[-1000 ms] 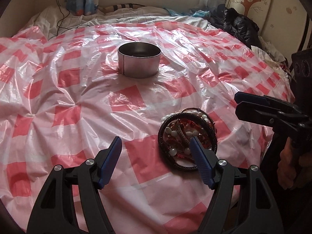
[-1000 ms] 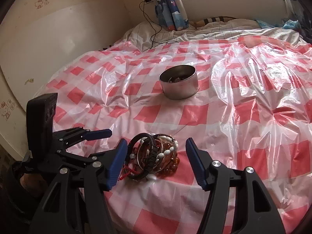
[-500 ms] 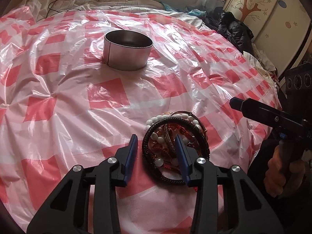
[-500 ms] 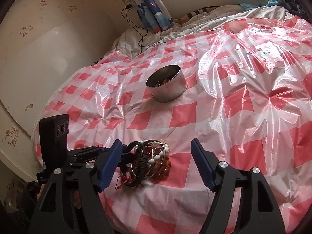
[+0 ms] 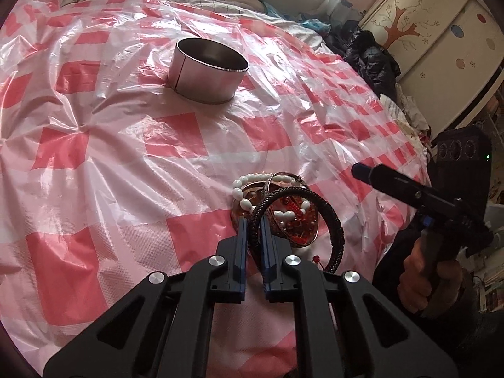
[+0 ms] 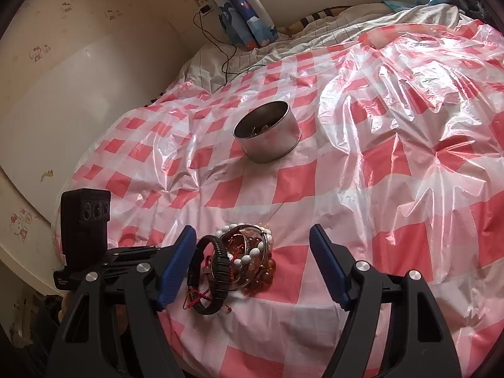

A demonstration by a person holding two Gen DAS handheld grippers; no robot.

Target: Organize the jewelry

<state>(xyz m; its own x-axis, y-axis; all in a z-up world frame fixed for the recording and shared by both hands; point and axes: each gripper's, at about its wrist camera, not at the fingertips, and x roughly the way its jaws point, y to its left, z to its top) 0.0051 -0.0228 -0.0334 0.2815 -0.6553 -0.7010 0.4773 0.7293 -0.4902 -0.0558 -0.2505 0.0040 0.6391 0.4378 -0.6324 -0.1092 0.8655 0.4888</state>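
Note:
A heap of bracelets (image 5: 283, 211) lies near the front edge of the red-checked plastic sheet (image 5: 176, 138): white beads, amber beads, red beads and a black braided cord bracelet (image 5: 334, 220). My left gripper (image 5: 253, 223) is shut on the near side of the black braided bracelet. My right gripper (image 6: 252, 245) is open, its fingers on either side of the heap (image 6: 245, 261), held just in front of it. A round metal tin (image 5: 208, 69) stands further back and also shows in the right wrist view (image 6: 267, 132), with small items inside.
The sheet covers a bed and is crumpled into ridges at the right (image 6: 409, 94). Dark clothes (image 5: 371, 56) and a wardrobe (image 5: 434, 31) stand at the far right. A cable (image 6: 220, 47) and curtain (image 6: 245, 9) are by the wall.
My left gripper has moved forward and closed from open onto the black braided bracelet. My right gripper has stayed open around the heap, shifting slightly.

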